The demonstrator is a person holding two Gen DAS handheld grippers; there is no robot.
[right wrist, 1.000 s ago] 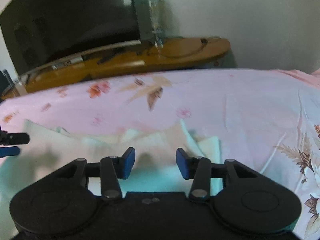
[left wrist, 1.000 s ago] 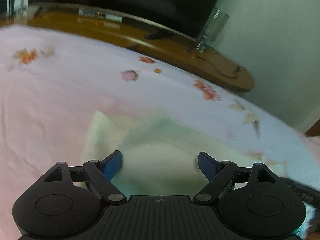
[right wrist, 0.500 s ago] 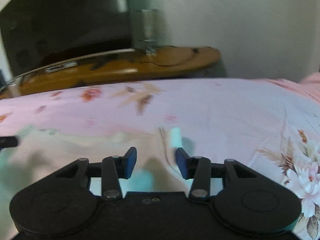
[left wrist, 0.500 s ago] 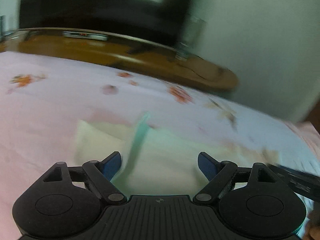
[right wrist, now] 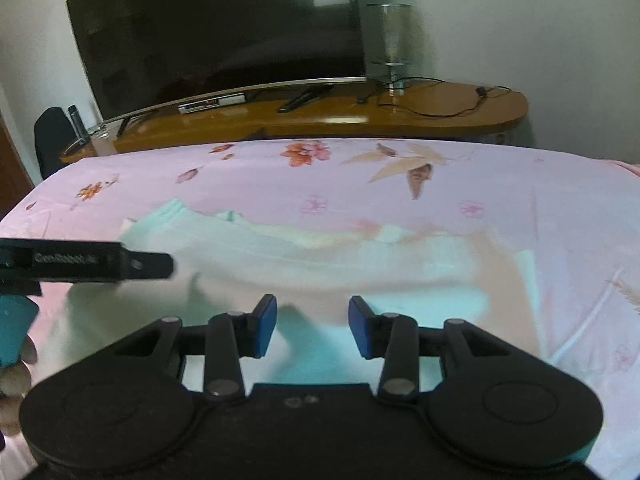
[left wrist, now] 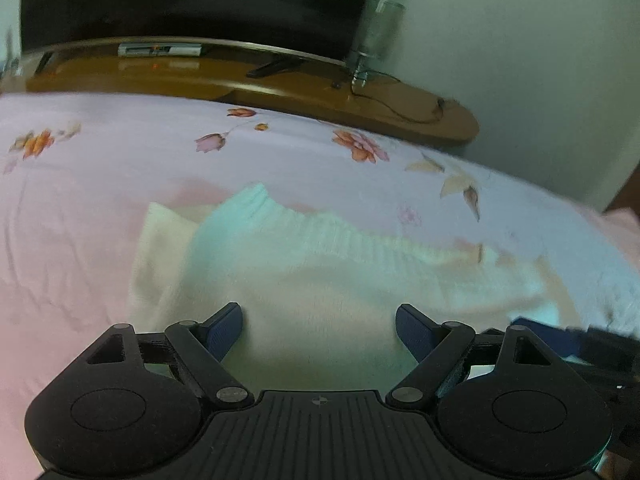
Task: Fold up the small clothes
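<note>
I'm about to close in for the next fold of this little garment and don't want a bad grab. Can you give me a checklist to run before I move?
1. Left tool open: ok, fingers spread wide.
2. Right tool open: ok, narrower gap than the left.
3. Nothing held by either tool: ok, both gaps show only cloth below.
4. Pale garment lying on the pink floral sheet: ok, ribbed edge on the far side.
5. Garment flat: not ok, layers overlap at its left corner.
6. Fingers touching the cloth: cannot tell from these views.
</note>
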